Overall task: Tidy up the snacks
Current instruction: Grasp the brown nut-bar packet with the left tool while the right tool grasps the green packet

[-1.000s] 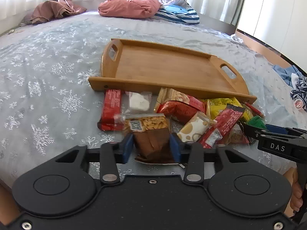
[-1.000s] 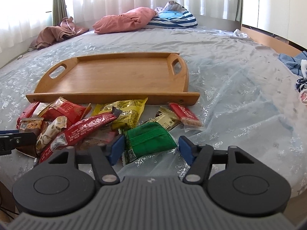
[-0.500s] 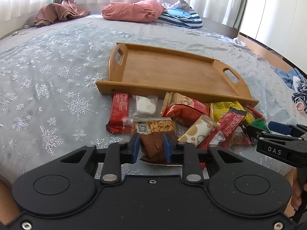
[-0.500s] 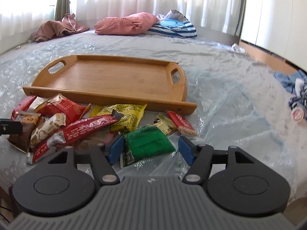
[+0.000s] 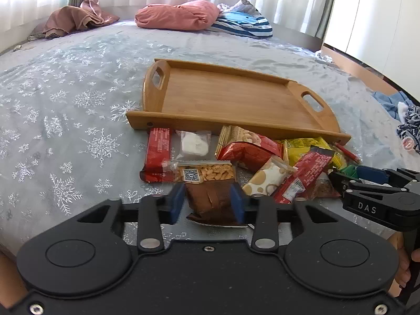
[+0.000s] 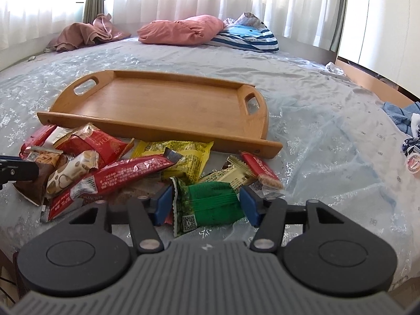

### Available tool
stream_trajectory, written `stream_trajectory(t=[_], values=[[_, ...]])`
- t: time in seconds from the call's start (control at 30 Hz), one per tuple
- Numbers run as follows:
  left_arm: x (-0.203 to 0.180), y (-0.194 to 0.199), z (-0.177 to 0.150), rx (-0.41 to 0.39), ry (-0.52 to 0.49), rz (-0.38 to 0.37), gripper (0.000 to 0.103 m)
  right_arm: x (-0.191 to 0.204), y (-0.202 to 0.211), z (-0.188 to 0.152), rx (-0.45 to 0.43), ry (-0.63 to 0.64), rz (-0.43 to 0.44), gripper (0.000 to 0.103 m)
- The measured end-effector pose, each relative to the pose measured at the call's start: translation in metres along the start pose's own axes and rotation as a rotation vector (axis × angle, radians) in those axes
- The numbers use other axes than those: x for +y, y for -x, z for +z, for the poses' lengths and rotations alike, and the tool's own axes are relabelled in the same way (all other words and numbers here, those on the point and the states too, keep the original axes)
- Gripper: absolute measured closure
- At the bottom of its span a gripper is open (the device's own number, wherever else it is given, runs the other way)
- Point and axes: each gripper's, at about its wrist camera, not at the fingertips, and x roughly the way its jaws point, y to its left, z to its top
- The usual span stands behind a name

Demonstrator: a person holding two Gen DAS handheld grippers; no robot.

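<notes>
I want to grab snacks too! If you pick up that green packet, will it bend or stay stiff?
Probably it bends: the green packet is crinkled film, puckered at its sealed end. It looks thin and flat, so likely light. The shiny wrapper may slip, and the right gripper has its pads either side without pressing yet.

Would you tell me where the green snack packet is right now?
In the right wrist view, the green packet lies on the bedspread between the right gripper's open jaws, in front of the yellow packet.

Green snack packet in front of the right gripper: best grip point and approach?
Take the green packet across its near half, coming low from the bed's near edge. It lies flat, its short width already between the right gripper's open jaws, and nothing lies on top.
</notes>
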Motion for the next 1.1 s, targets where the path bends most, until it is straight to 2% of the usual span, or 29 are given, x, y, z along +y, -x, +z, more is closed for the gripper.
stream_trajectory(t=[0.37,0.43,0.5,0.67,0.7,0.73,0.8,0.97,1.1], values=[[-0.003,-0.005,-0.002,0.000,-0.010,-0.002,0.065,-0.006,-0.003,-0.001,0.016,-0.019,0.011,0.032],[-0.005,-0.005,-0.001,-0.002,-0.018,0.006,0.075,-0.005,-0.002,-0.001,0.014,-0.020,0.007,0.041],[-0.005,-0.004,0.000,-0.008,-0.024,0.018,0.080,-0.005,0.000,-0.001,0.011,-0.024,0.009,0.045],[0.000,0.000,0.001,-0.008,-0.011,0.005,0.081,-0.005,0.007,-0.001,-0.003,-0.030,0.004,0.053],[0.000,0.002,0.000,-0.015,-0.011,0.006,0.076,-0.005,0.009,-0.001,-0.006,-0.032,0.005,0.055],[-0.001,0.003,-0.001,-0.021,-0.015,0.003,0.065,-0.005,0.010,-0.001,-0.010,-0.033,0.004,0.055],[-0.004,0.004,-0.002,-0.025,-0.030,-0.002,0.057,-0.004,0.012,0.000,-0.011,-0.032,0.003,0.055],[-0.011,-0.005,-0.008,-0.005,-0.059,0.015,0.056,-0.002,0.012,-0.003,-0.004,-0.023,-0.004,0.056],[-0.012,-0.009,-0.014,-0.018,-0.060,0.029,0.054,0.003,0.007,-0.009,0.009,0.009,-0.011,0.052]])
